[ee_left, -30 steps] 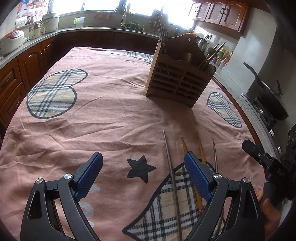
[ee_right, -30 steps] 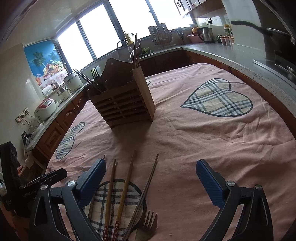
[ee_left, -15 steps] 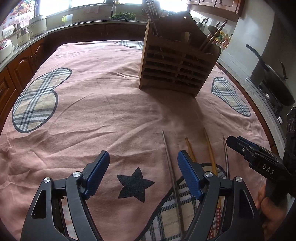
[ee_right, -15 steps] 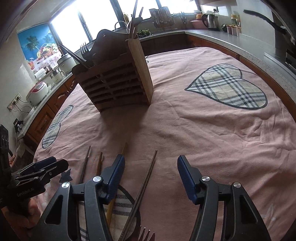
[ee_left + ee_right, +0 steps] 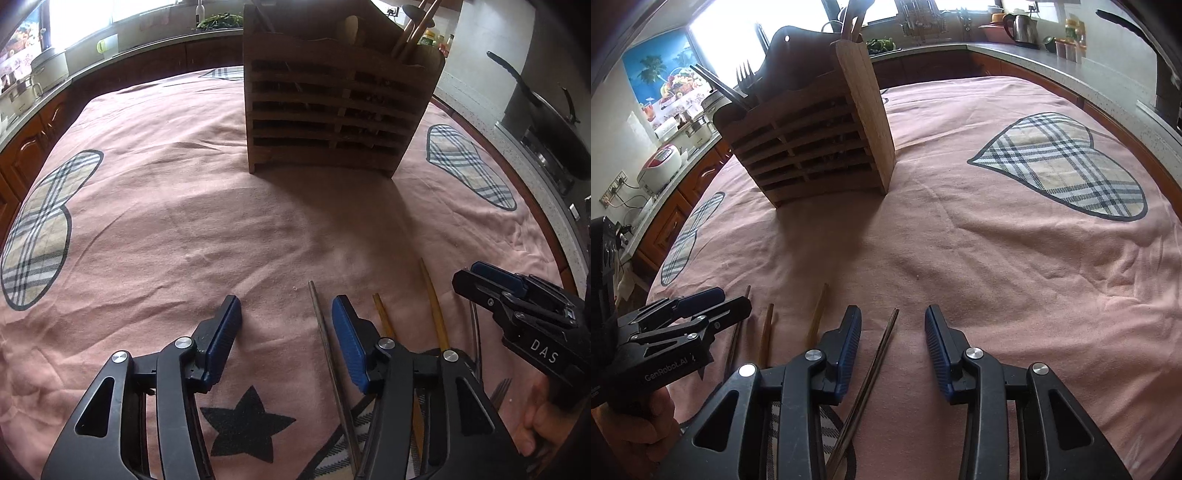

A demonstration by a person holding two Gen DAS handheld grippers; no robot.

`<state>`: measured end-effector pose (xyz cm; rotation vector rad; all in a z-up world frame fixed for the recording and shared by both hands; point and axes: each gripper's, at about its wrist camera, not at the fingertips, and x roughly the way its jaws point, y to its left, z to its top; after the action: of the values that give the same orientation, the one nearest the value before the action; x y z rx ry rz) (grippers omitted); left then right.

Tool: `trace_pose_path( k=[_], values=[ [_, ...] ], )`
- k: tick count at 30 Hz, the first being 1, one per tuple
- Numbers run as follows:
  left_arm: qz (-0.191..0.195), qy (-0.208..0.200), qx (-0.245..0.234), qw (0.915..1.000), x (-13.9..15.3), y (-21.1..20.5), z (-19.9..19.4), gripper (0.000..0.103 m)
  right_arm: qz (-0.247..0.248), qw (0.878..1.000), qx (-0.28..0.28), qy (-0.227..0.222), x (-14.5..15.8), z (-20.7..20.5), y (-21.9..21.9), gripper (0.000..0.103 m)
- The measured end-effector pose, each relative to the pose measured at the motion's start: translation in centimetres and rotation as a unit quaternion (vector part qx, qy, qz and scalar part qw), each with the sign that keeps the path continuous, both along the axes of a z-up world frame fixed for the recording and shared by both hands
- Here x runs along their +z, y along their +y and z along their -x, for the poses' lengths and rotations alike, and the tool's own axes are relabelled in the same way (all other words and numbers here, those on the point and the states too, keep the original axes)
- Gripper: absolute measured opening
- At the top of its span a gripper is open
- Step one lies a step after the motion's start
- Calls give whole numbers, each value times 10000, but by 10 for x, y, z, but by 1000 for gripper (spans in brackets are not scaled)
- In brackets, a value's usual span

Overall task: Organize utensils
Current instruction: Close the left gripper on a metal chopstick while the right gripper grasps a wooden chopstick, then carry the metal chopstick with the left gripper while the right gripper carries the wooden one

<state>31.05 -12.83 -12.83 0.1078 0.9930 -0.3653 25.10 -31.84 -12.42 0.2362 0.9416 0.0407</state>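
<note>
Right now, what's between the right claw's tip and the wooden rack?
Bare pink cloth only. Nothing lies between the right claw and the rack, per the right wrist view; a dark chopstick sits between its closing jaws.

blown-out windows (image 5: 738, 40) backlight the scene; soft shadow before the wooden rack (image 5: 332, 107); fisheye-curved, dark-vignetted edges

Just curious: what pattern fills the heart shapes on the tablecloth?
A beige plaid with dark stripes; the heart shows best in the right wrist view.

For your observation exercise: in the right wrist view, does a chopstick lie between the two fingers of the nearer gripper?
Yes: a dark chopstick lies on the pink cloth between the closing right gripper's fingers, untouched by either.
</note>
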Motion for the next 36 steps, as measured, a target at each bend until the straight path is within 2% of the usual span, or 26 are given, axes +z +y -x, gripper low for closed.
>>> trace_pose_path(
  k=[1, 2, 4, 5, 6, 10, 16, 22, 30, 36],
  values=[
    [-58, -35, -30, 10000, 0, -2, 1, 43, 90, 10000, 38, 2, 0, 0, 2, 37],
    [-103, -62, -70, 9999, 0, -4, 1, 34, 171, 9998, 74, 0, 0, -1, 4, 35],
    [-111, -80, -131, 9998, 0, -6, 1, 23, 315, 9994, 126, -6, -1, -1, 8, 26],
    [-98, -73, -149, 9998, 0, -7, 0, 14, 366, 9992, 139, -8, -1, -2, 9, 20],
    [-88, -60, -166, 9998, 0, -8, 0, 9, 384, 9991, 156, -4, -1, -3, 10, 12],
    [16, -19, -178, 9998, 0, -6, 0, 8, 163, 9998, 135, 1, -2, -4, 6, 10],
    [416, 195, -104, 9989, 4, 7, 0, 7, -247, 9997, 76, -8, 1, -1, -1, 8],
    [837, 187, -42, 9963, 22, 25, 12, 6, -504, 9986, 88, -164, 15, 5, 0, 8],
    [1201, -100, 92, 9927, 56, 50, 40, 5, -765, 9947, 172, -665, 49, 25, 1, 6],
    [1414, -432, 119, 9889, 85, 68, 63, 5, -770, 9909, 213, -1084, 76, 43, 4, 5]
  ],
)
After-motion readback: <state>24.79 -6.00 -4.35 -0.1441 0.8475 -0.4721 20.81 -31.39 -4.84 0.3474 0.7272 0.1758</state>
